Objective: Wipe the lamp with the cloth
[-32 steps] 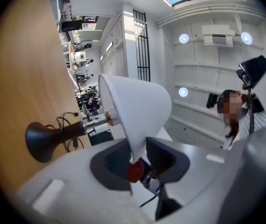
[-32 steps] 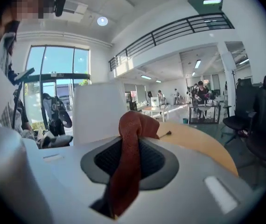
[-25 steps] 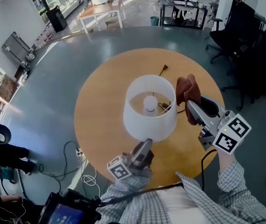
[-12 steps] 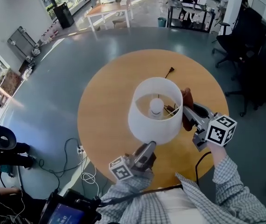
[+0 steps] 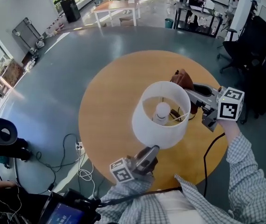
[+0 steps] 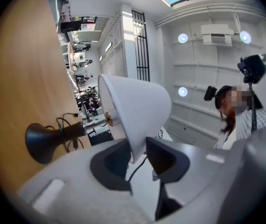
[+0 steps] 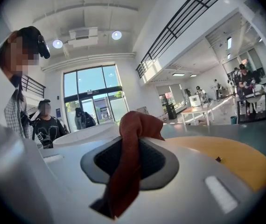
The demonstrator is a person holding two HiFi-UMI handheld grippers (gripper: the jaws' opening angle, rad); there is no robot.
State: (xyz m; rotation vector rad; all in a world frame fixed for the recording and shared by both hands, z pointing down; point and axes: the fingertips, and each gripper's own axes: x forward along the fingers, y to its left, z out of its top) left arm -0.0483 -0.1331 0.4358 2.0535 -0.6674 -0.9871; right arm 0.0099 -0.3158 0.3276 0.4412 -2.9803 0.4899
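The lamp stands in the middle of the round wooden table (image 5: 106, 107), and its white shade (image 5: 162, 126) is seen from above with the bulb (image 5: 161, 112) inside. My left gripper (image 5: 151, 150) is shut on the shade's near rim. In the left gripper view the rim (image 6: 134, 149) sits pinched between the jaws of the left gripper (image 6: 137, 156), with the dark lamp base (image 6: 40, 143) at left. My right gripper (image 5: 189, 92) is shut on a reddish-brown cloth (image 5: 182, 79) at the shade's far right side. The right gripper view shows the cloth (image 7: 134, 135) bunched between the right gripper's (image 7: 130, 158) jaws, beside the shade (image 7: 84, 135).
A black cable (image 5: 211, 149) hangs from my right gripper past the table's near edge. Office chairs (image 5: 258, 41) stand close on the right. Loose cables (image 5: 76, 149) lie on the floor at left. Desks (image 5: 116, 6) and people are far back.
My right gripper has carried the cloth from the shade's right side round toward its far side. The left gripper has kept its hold on the near rim.
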